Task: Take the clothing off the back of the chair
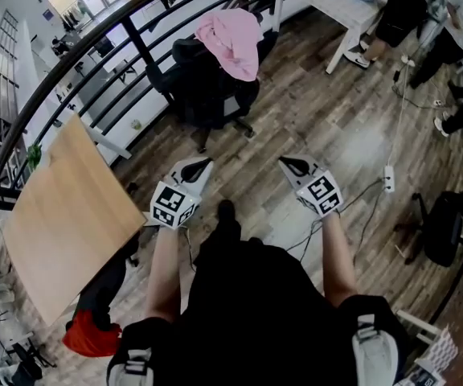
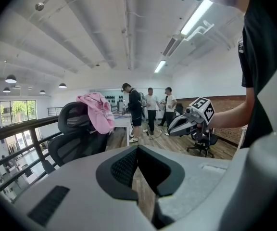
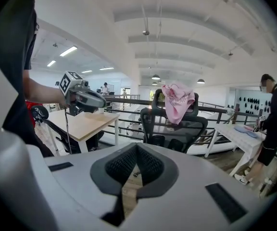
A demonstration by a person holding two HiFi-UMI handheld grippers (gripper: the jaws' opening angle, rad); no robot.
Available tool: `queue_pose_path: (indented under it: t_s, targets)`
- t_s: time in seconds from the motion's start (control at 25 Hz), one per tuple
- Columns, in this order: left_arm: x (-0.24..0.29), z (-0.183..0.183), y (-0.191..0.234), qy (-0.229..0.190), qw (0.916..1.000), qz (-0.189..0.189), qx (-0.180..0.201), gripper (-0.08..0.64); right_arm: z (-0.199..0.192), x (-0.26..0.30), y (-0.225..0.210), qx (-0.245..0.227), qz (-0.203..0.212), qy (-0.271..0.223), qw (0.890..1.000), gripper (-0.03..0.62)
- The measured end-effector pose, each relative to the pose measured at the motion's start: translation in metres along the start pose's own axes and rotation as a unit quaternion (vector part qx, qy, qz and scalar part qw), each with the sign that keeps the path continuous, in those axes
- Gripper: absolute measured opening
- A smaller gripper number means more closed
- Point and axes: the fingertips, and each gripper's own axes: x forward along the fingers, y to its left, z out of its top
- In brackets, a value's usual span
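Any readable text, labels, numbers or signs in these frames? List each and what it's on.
No readable text in any view.
Left marker cube and right marker cube: black-and-white square patterns only, no letters or digits.

Head camera high up, looks steeply down at floor [image 1: 320, 127]; black chair [image 1: 207, 87] far ahead. Gripper cameras sit low, look forward along own jaws. All three share chair, pink clothing [image 1: 231, 39].
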Motion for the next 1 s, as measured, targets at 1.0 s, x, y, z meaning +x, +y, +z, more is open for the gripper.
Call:
queue_pose_path:
  t_s: [1.0]
  targets:
    - [0.07, 0.015, 0.127, 0.007, 0.9966, -0.081, 0.0, 0.003, 0.034, 0.081, -0.071, 0.026, -0.07, 0.038, 0.996, -0.002]
